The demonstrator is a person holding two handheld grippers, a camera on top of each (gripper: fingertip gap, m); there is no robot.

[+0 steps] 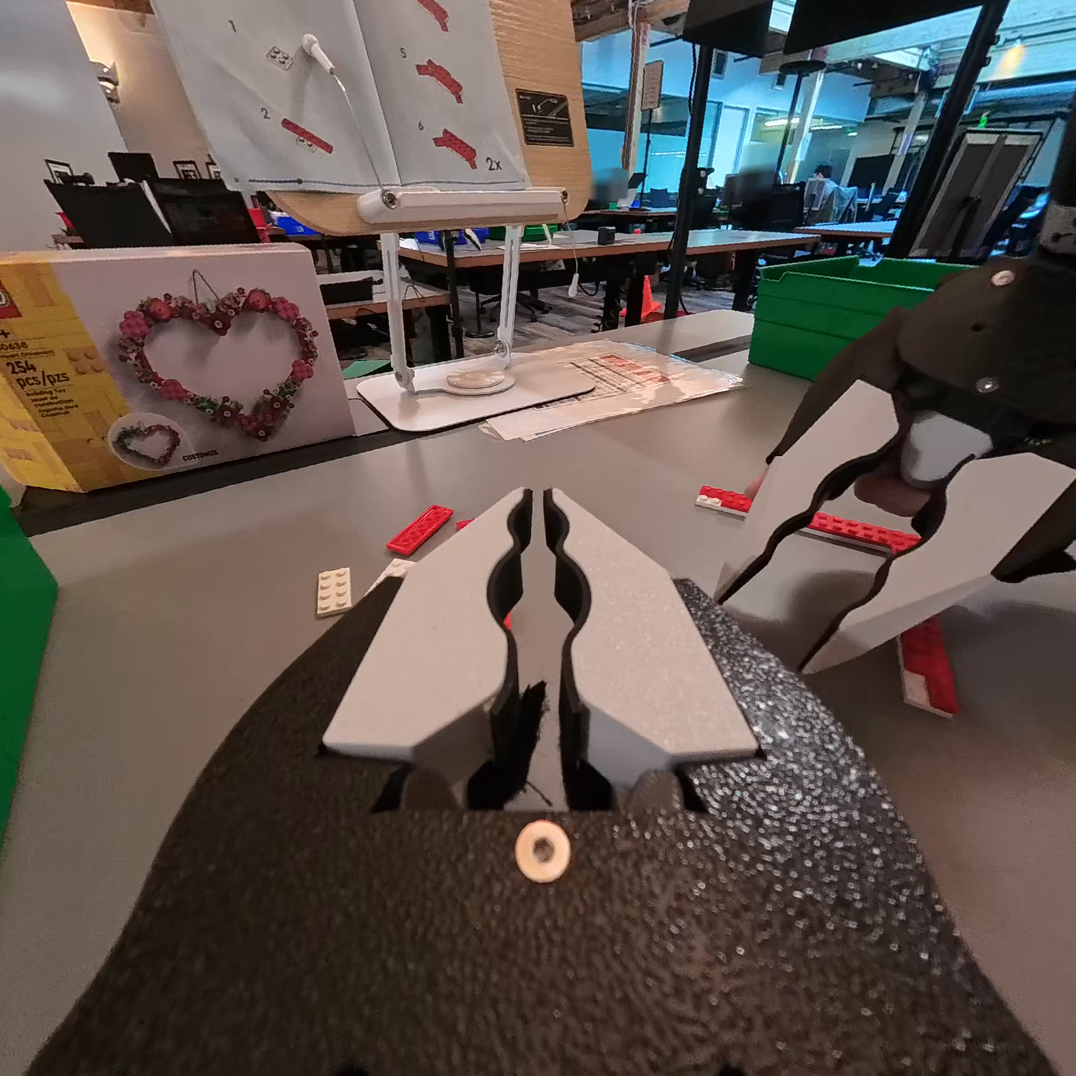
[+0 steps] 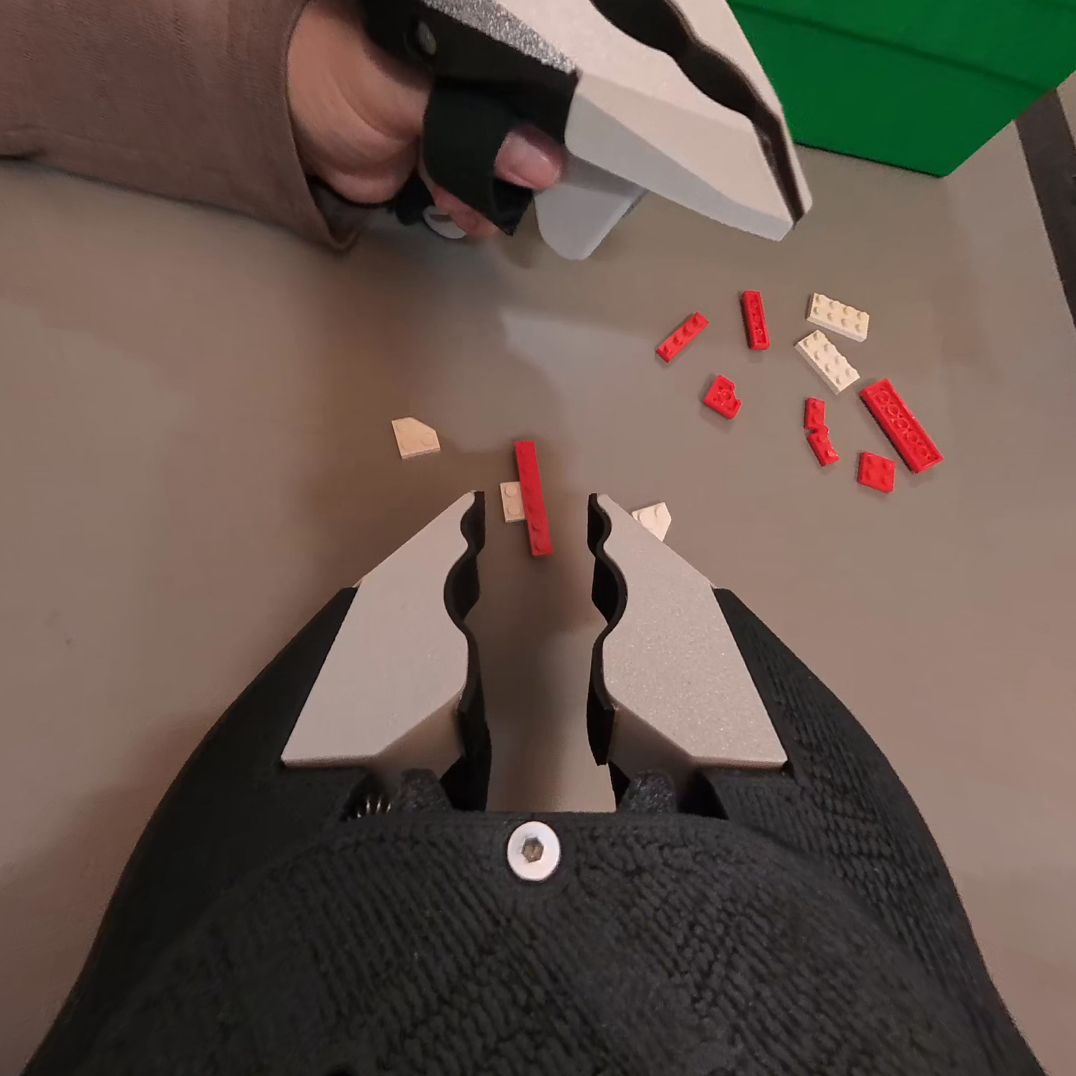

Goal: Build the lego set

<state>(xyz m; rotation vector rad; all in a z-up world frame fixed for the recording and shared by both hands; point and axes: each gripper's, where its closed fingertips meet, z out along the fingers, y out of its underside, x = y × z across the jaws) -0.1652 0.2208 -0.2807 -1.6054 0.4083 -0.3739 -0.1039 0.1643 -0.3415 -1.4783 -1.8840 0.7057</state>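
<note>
Right gripper, fingers wide, empty, hovers over red strip w/ white plate, frame centre. Left gripper nearly closed, empty. Loose pieces upper right; build looks barely begun.

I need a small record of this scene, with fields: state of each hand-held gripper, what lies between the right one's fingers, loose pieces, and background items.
left hand-held gripper: shut, holds nothing visible
right hand-held gripper: open, above the table
between right fingers: long red plate joined to a small white plate, lying on the table
loose pieces: red and white plates scattered to the right
background: set box, instruction booklet on a stand, green bins
</note>
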